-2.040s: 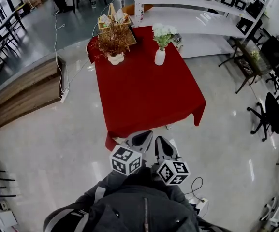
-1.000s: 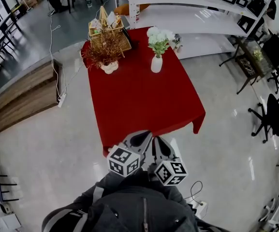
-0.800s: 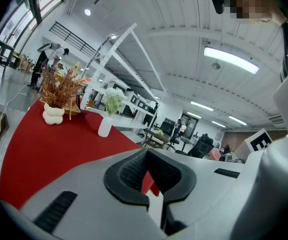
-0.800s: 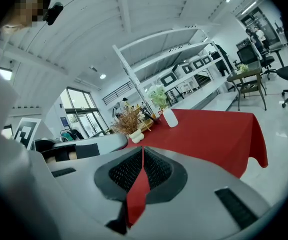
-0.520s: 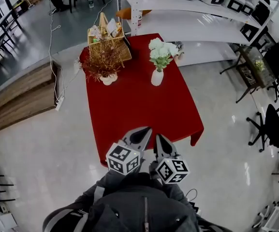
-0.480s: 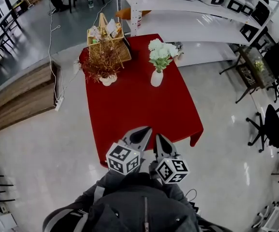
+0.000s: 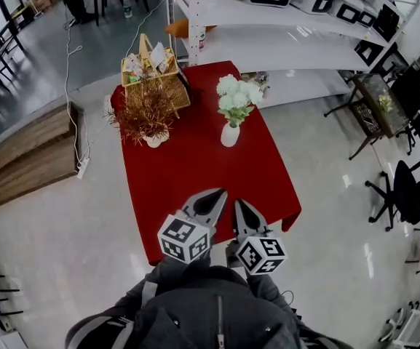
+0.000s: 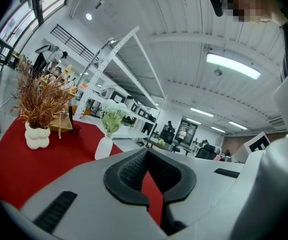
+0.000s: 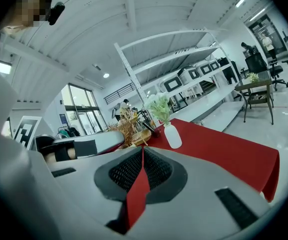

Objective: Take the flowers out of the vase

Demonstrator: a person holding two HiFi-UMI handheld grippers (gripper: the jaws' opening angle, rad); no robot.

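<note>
**Approach to the worktop: both grippers closed and empty, flowers still in the vase**

Over the preceding two seconds the red-clothed worktop [image 7: 195, 180] has drawn closer in the head view. Its near edge, which lay ahead of the grippers, now passes beneath their tips. The left gripper [image 7: 211, 202] and right gripper [image 7: 243, 215] are held side by side over that edge. Each gripper view shows its fingers [image 8: 134, 166] [image 9: 156, 169] together, with only red cloth visible through the slit between them.

The flowers [image 7: 237, 97] remain upright in the white vase [image 7: 229, 134], which stands on the far half of the worktop toward its right edge, well apart from both grippers. A dried plant [image 7: 143, 111] in a white pot stands toward the far left corner, with a basket [image 7: 150, 67] behind it. The task is judged to be at the approach stage. The fingers must part before any stem can be taken.

The foliage hides the vase mouth, so the stem count cannot be told. A small item behind the flowers at the far edge is unclear. The marker cubes hide the person's hands.
</note>
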